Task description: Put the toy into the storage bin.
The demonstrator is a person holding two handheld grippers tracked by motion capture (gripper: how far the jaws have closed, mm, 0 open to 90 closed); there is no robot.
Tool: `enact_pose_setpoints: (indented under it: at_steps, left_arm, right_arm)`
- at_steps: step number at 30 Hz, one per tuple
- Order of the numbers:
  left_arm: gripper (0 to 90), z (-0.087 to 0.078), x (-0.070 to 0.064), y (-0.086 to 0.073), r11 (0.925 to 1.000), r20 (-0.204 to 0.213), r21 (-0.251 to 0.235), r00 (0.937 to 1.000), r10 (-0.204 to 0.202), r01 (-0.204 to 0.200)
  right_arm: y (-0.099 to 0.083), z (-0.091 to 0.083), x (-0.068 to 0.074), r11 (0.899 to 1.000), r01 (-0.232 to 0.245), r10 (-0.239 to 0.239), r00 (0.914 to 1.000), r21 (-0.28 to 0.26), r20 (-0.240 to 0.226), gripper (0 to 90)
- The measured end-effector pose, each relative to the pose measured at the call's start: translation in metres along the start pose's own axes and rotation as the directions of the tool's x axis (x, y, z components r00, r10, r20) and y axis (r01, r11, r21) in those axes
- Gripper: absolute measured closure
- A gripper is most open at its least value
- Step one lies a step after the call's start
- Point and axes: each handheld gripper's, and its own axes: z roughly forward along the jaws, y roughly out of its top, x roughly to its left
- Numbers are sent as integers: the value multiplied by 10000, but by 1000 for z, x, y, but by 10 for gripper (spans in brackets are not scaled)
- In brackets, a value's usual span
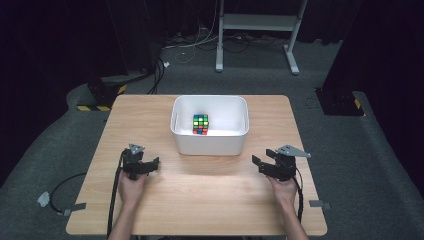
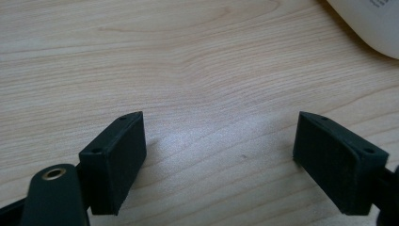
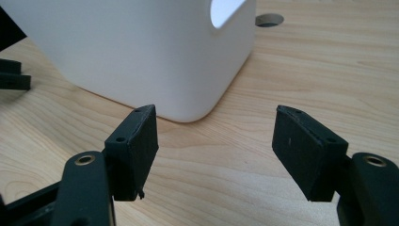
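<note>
At table centre, white bin [image 1: 210,142] standing upright, Rubik's cube [image 1: 200,124] resting inside on its floor. Left gripper [image 1: 146,166] low over bare wooden table [image 1: 200,200], near bin's front-left corner, jaws spread wide, grasping nothing. Right gripper [image 1: 264,165] near bin's front-right corner, jaws likewise released and empty. Both clear of bin.

Overhead view and close gripper views share the white bin [image 1: 210,142].
</note>
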Motion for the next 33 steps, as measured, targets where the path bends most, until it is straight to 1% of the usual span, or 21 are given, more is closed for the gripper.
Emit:
enact_pose_setpoints:
  at_steps: [8, 21, 25, 30, 33]
  left_arm:
    - [178, 0, 0, 0, 10000, 3, -2, 10000, 4, -4]
    - [178, 0, 0, 0, 10000, 0, 0, 10000, -2, 2]
    - [178, 0, 0, 0, 10000, -1, 1, 10000, 1, -1]
    - [179, 0, 0, 0, 10000, 0, 0, 10000, -1, 1]
    - [178, 0, 0, 0, 10000, 0, 2, 10000, 2, -2]
  right_arm:
    - [-8, 12, -7, 9990, -182, 170, 9994, 406, 305, 318]
    - [-15, 26, -16, 9953, -242, 177, 9974, 941, 695, 318]
    - [-16, 29, -17, 9938, -143, 47, 9962, 1099, 868, 317]
    - [-18, 34, -17, 9897, 184, -357, 9921, 1420, 1203, 317]
    - [-19, 35, -18, 9876, 209, -422, 9899, 1553, 1350, 317]
